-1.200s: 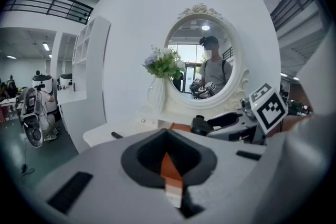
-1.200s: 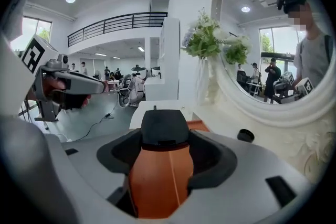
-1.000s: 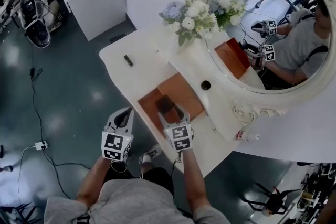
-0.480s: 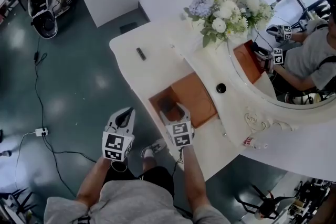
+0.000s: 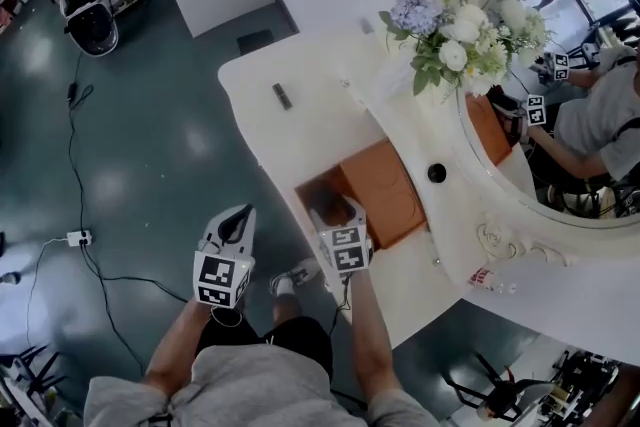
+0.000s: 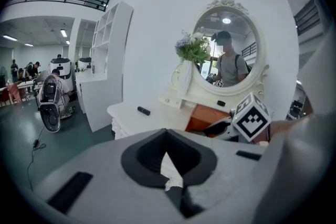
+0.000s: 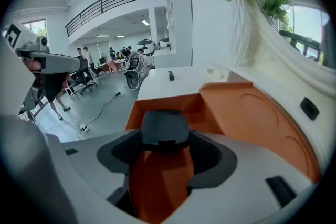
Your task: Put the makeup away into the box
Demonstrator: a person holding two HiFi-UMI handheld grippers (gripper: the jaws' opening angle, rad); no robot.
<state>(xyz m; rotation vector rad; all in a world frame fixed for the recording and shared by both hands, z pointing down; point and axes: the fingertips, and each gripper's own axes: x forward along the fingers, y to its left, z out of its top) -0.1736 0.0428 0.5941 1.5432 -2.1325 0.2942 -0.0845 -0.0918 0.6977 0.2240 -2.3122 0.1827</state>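
L gripper [image 5: 238, 215] hangs out over the floor [image 5: 150, 165], off the counter's front-left edge and well apart from the box. Its jaws are together w/ nothing between them. On the white counter [image 5: 265, 130], toward its far left part, a small dark stick [image 5: 283, 96] lies alone, well apart from everything else. R gripper [image 7: 164, 140] is over the open orange box [image 5: 318, 198], jaws clamped on a dark grey compact [image 7: 164, 122] (rounded, flat, a thin seam across its near end). The compact sits at the jaw tips, above the box's deeper compartment; can't tell if it touches the bottom. The box's lid [image 7: 257, 123] lies opened flat to the right of that compartment, w/ a shallow round recess in it. Right of the lid, on the raised shelf [image 5: 405, 135] under the mirror, a small black item [image 5: 437, 173] sits alone. Further back on that shelf, a bunch of white and pale-blue flowers [image 5: 450, 30] stands against the oval mirror [image 5: 590, 145], overlapping its left rim. At the counter's near right end, by the foot of the mirror frame, there's a small clear bottle [image 5: 490, 279]
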